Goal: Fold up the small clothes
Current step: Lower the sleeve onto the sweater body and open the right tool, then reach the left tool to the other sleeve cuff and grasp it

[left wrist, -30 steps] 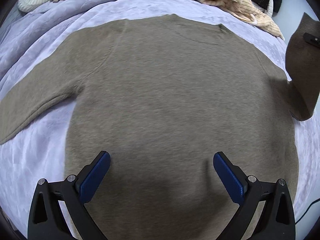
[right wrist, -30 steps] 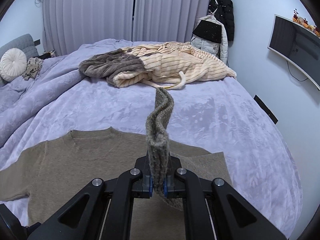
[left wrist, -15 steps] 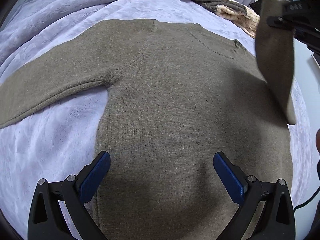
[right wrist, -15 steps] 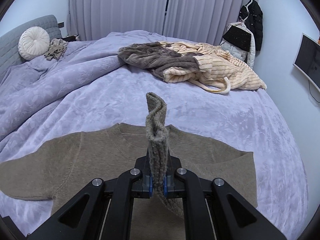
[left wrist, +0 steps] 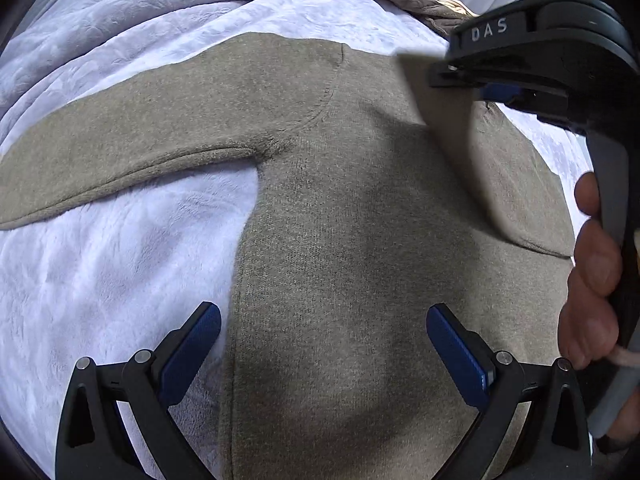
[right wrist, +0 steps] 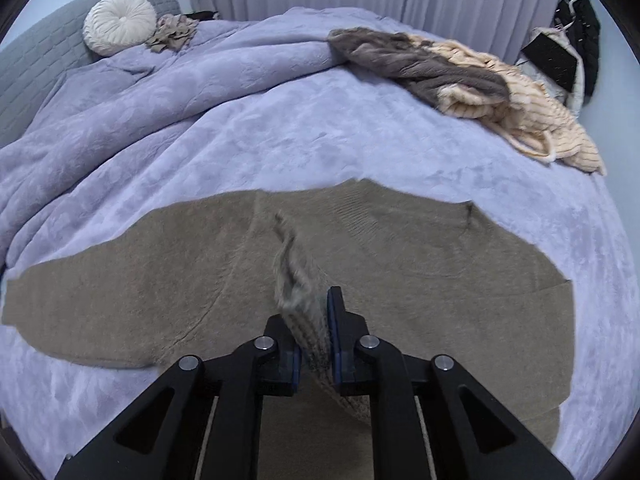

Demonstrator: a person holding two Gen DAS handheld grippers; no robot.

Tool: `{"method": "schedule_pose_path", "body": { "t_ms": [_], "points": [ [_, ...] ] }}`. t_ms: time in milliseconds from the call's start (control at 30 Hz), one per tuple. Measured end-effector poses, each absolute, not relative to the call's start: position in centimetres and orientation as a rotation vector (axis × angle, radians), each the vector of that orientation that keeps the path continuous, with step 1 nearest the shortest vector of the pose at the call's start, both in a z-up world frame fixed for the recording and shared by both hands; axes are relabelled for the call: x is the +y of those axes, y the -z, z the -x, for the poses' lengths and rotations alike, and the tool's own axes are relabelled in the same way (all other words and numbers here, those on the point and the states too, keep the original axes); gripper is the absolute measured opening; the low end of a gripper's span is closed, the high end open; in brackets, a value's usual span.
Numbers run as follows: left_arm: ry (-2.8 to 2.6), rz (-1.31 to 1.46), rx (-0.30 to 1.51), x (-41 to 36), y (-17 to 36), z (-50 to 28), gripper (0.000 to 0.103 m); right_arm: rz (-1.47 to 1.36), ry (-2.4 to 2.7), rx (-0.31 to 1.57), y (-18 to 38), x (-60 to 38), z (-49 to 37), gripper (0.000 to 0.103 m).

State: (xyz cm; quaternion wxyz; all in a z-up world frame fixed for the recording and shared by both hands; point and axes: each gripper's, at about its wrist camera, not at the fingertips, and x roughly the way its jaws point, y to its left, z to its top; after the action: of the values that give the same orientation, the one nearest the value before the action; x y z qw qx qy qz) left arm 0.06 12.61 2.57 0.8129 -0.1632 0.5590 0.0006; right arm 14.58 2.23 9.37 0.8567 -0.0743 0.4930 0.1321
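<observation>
- Since half a second ago the right gripper (right wrist: 314,344) has swung in over the chest of the sweater (left wrist: 352,240), carrying the right sleeve (right wrist: 298,300) with it; in the left wrist view that gripper (left wrist: 496,92) now fills the upper right corner, much nearer than before.
- Right fingers are closed tight on the sleeve's cuff end, which stands pinched between the blue pads (right wrist: 333,320) and looks blurred.
- Left gripper (left wrist: 324,356) still hovers above the lower body of the sweater, its fingers spread wide with nothing between them; its left pad (left wrist: 192,348) sits over the bedspread (left wrist: 100,264), just beside the sweater's side edge.
- Sweater is a taupe knit, lying flat on the lavender bedspread, neckline (right wrist: 360,200) toward the far side.
- Its left sleeve (left wrist: 132,152) lies stretched out flat to the side.
- Lifted right sleeve drapes down across the right chest.
- Farther up the bed lie a heap of grey and cream clothes (right wrist: 460,80) and a round white cushion (right wrist: 120,28).
</observation>
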Motion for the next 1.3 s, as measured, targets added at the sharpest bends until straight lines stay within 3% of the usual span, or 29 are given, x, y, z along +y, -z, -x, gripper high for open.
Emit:
{"method": "schedule_pose_path", "body": {
  "t_ms": [67,133,300,467,567,733,867,1033,1067,1300],
  "points": [
    [-0.003,0.35,1.193,12.6,-2.8,0.1,0.103,0.135,-0.328,1.01,-10.3,2.0,-13.7,0.057],
    [0.0,0.343,1.187,12.4,-3.2,0.1,0.103,0.108,-0.348,0.963,-11.7,0.9,-13.1,0.065],
    [0.018,0.298,1.182,11.5,-4.0,-1.2,0.103,0.145,-0.121,0.927,-12.0,-6.5,-14.2,0.069],
    [0.035,0.285,1.222,9.6,-2.9,-2.9,0.103,0.07,0.103,1.144,-5.5,-15.8,-16.5,0.069],
    [0.01,0.248,1.267,8.8,-1.4,-3.9,0.103,0.046,0.069,1.208,-2.2,-16.8,-16.5,0.071],
    [-0.015,0.245,1.227,10.1,-2.8,-2.6,0.103,0.108,0.024,1.131,-4.5,-14.7,-15.2,0.074],
    [-0.087,0.31,1.185,14.4,-4.0,-0.3,0.103,0.16,-0.107,1.047,-6.4,-11.0,-10.8,0.074],
    [-0.219,0.511,1.136,23.3,-3.8,2.9,0.103,0.209,-0.239,1.091,-3.7,-7.5,-6.2,0.074],
    [-0.249,0.566,1.124,25.5,-3.5,3.7,0.103,0.246,-0.25,1.119,-2.4,-6.7,-5.6,0.08],
    [-0.391,0.858,1.008,37.1,-0.5,7.8,0.103,0.354,-0.182,0.999,-0.6,-6.1,-3.6,0.088]
  ]
}}
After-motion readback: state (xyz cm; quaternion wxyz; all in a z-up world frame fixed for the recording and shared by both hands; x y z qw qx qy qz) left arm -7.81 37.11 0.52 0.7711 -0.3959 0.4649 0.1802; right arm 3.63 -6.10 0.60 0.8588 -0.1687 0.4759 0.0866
